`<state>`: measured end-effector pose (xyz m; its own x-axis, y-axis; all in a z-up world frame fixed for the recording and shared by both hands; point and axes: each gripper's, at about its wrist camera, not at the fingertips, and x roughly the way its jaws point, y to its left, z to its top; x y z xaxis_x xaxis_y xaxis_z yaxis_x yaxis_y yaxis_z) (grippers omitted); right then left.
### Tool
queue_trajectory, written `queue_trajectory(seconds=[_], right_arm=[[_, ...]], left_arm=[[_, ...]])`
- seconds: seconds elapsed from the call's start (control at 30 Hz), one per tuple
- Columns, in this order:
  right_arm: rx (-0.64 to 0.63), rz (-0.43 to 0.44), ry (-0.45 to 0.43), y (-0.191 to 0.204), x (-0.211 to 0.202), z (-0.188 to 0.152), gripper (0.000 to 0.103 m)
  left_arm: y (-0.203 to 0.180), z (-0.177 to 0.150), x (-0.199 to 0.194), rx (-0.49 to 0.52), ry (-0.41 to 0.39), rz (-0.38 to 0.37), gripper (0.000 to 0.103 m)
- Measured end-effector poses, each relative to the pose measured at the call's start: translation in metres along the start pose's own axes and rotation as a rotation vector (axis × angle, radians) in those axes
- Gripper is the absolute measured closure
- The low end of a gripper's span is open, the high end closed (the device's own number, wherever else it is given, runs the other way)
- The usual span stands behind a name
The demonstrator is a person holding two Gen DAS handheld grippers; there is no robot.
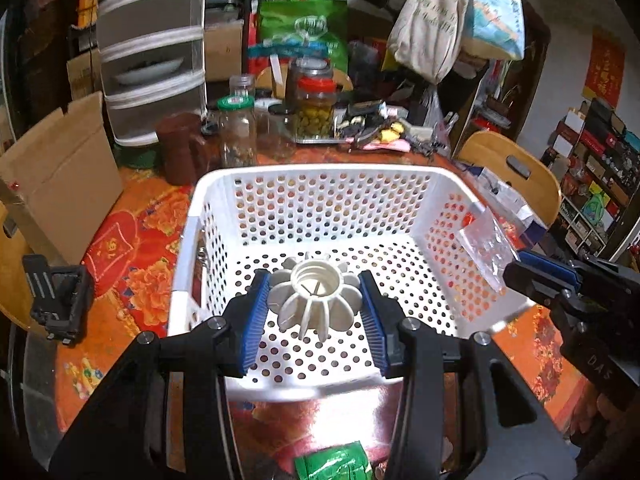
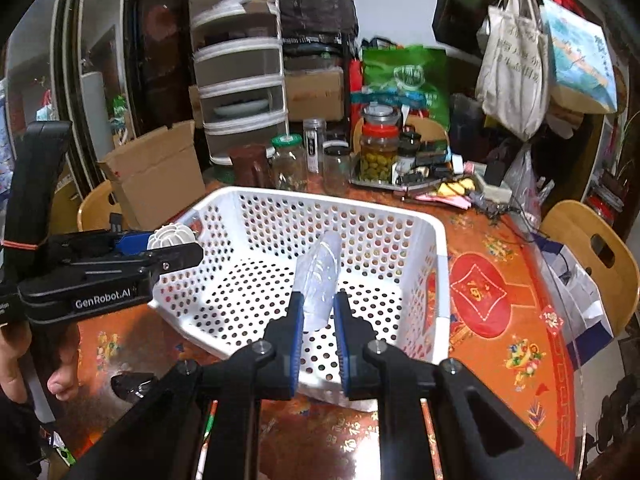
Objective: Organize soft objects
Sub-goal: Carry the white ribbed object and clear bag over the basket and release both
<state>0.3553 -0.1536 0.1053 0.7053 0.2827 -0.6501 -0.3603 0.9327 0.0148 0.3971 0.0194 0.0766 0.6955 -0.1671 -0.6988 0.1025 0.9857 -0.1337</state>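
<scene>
A white perforated basket (image 1: 320, 172) stands on the table, also in the right wrist view (image 2: 438, 264). My left gripper (image 1: 316, 298) is shut on a white ribbed flower-shaped piece (image 1: 316, 300) and holds it over the basket's inside; it also shows in the right wrist view (image 2: 172, 236). My right gripper (image 2: 318, 312) is shut on a clear plastic packet (image 2: 318, 276) and holds it over the basket. In the left wrist view the packet (image 1: 486, 248) hangs over the basket's right rim.
The table has a red and orange floral cloth (image 2: 500, 320). Several glass jars (image 1: 236, 136), a brown cup (image 1: 180, 152) and a cardboard box (image 1: 60, 184) stand behind the basket. A green packet (image 1: 332, 464) lies near the front edge. Wooden chairs (image 2: 592, 248) stand at the right.
</scene>
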Motion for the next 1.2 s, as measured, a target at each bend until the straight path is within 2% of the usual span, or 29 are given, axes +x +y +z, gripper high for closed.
queue_trajectory(seconds=[0.27,0.67,0.83,1.07,1.13,1.2], right_arm=[[0.010,-0.019,0.155,-0.009,0.054,0.009,0.089],[0.021,-0.021,0.295,-0.015,0.098,0.009,0.089],[0.017,-0.020,0.323,-0.015,0.106,0.007,0.089],[0.023,-0.011,0.349,-0.014,0.113,0.004,0.088],[0.034,-0.011,0.354,-0.015,0.114,0.004,0.086],[0.039,-0.012,0.352,-0.015,0.113,0.003,0.085]], left_arm=[[0.000,0.014,0.052,-0.016,0.135,0.032,0.062],[-0.001,0.014,0.108,-0.027,0.282,0.076,0.062],[0.000,0.009,0.119,-0.043,0.314,0.083,0.062],[0.000,0.009,0.120,-0.038,0.317,0.079,0.062],[-0.001,0.010,0.120,-0.043,0.314,0.075,0.059],[-0.001,0.010,0.117,-0.046,0.302,0.075,0.048]])
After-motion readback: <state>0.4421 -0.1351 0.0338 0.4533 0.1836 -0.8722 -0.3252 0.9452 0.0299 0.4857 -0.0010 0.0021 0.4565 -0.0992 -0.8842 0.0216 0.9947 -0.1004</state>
